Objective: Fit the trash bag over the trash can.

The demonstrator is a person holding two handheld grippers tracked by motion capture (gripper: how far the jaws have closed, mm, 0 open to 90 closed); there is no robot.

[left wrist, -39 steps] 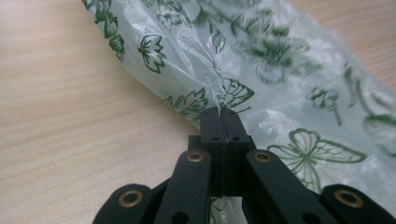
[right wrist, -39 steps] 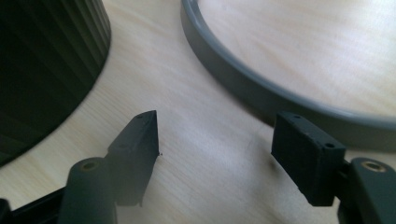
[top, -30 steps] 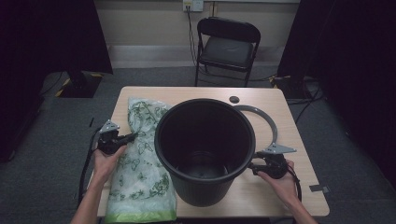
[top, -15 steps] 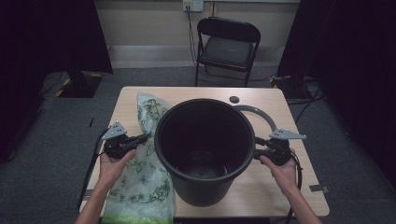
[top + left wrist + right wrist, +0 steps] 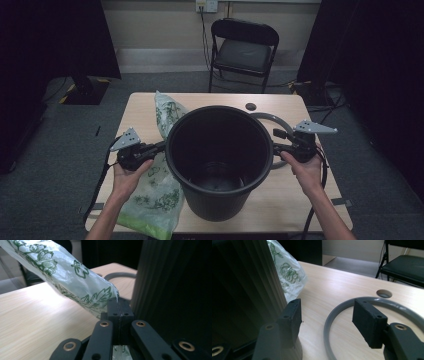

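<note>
A large black bucket (image 5: 220, 160) stands upright in the middle of the wooden table (image 5: 310, 200). A clear plastic bag printed with green leaves (image 5: 165, 115) lies along the bucket's left side. My left gripper (image 5: 159, 146) is shut on an edge of this bag (image 5: 75, 277) and holds it lifted against the bucket wall (image 5: 175, 290). My right gripper (image 5: 276, 140) hovers by the bucket's right rim. Its jaws have just been opening, and its pads (image 5: 292, 315) have nothing between them. Below it lies a grey ring (image 5: 327, 325).
The grey ring (image 5: 272, 120) lies on the table behind and right of the bucket. A round cable hole (image 5: 250, 106) sits near the table's far edge. A black folding chair (image 5: 242, 50) stands beyond the table. Dark curtains flank both sides.
Both hands have risen to the height of the bucket's rim. The left gripper has carried the bag's edge up and toward the bucket. The right gripper has lifted off the table.
</note>
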